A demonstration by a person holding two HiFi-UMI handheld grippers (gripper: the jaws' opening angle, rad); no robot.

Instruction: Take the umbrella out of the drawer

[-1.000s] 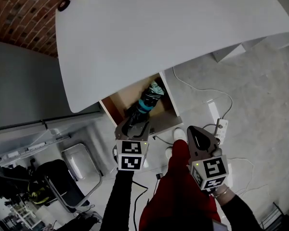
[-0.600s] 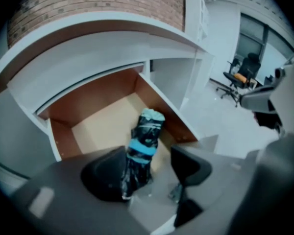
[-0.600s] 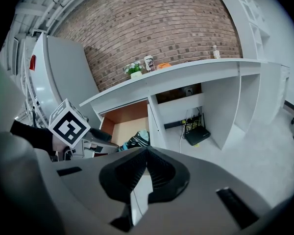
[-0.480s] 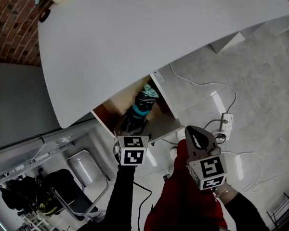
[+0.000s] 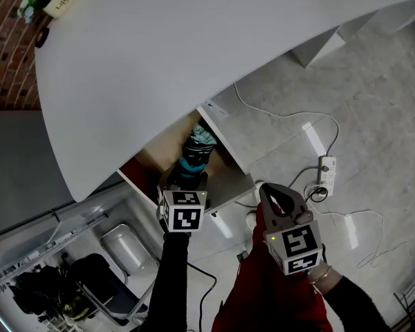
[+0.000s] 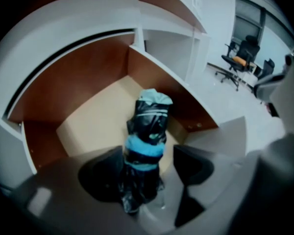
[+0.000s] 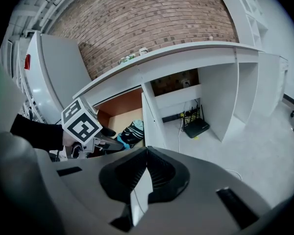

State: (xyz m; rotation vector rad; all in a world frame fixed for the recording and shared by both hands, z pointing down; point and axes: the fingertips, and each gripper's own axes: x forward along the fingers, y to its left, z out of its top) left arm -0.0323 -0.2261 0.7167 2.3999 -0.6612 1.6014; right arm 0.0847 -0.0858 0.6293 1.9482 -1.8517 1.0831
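Beneath one white desk (image 5: pixel 194 47), one open drawer (image 6: pixel 90 126) holds one folded umbrella (image 6: pixel 148 131).

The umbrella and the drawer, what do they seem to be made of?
The umbrella looks like thin synthetic cloth, black with light blue bands, slightly glossy: it shows creases and folds. The drawer seems to be laminated board: pale matt floor, smooth reddish-brown walls; no grain shows, so it is uncertain.

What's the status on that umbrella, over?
Left gripper open, jaws just opened wider, straddling the umbrella. Umbrella in the open drawer, not yet gripped. Right gripper shut, empty, clear of the drawer. Nothing seen in the way.
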